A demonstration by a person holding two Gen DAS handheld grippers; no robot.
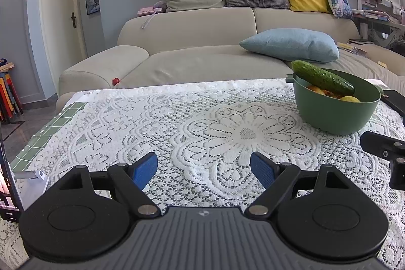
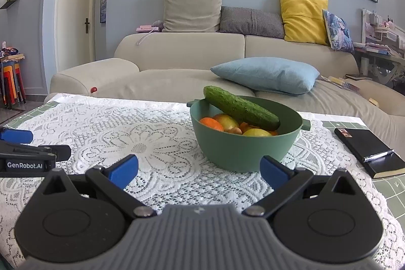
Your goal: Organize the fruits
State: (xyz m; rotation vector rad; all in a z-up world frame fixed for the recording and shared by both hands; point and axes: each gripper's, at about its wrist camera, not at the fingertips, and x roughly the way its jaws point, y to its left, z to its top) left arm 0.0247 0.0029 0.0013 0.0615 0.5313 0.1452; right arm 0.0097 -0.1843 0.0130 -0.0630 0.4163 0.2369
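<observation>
1. On lace cloth (image 2: 152, 143): green bowl (image 2: 243, 151), right of the flower motif, standing upright.
2. Across bowl rim: cucumber (image 2: 240, 108), tilted, upper end past the rear-left rim, lower end down inside against the right wall.
3. Under cucumber: orange (image 2: 211, 123), apple (image 2: 226, 121), yellow fruit (image 2: 255, 132), heaped in the bowl; other pieces too hidden to name.
4. Just short of bowl: right gripper (image 2: 198, 170), blue fingers (image 2: 124, 170) spread wide, nothing between them, right finger close to the bowl's near wall, whether touching unclear.
5. Left of that, over the flower motif: left gripper (image 1: 203, 170), fingers (image 1: 145, 170) likewise spread wide, holding nothing, hovering low over bare lace.
6. From left view: bowl (image 1: 336, 113) ahead and to the right, well apart from the left gripper; cucumber (image 1: 322, 77) on its rim; part of right gripper at the frame's right edge.
7. Right of bowl: black notebook (image 2: 369, 151) with pen (image 2: 378, 156) lying on it, on green mat (image 2: 389, 196) showing beyond the lace.
8. Behind table: beige sofa (image 2: 182, 52), blue cushion (image 2: 265, 74) on the seat, small red ball (image 2: 94, 89) by the left armrest.
</observation>
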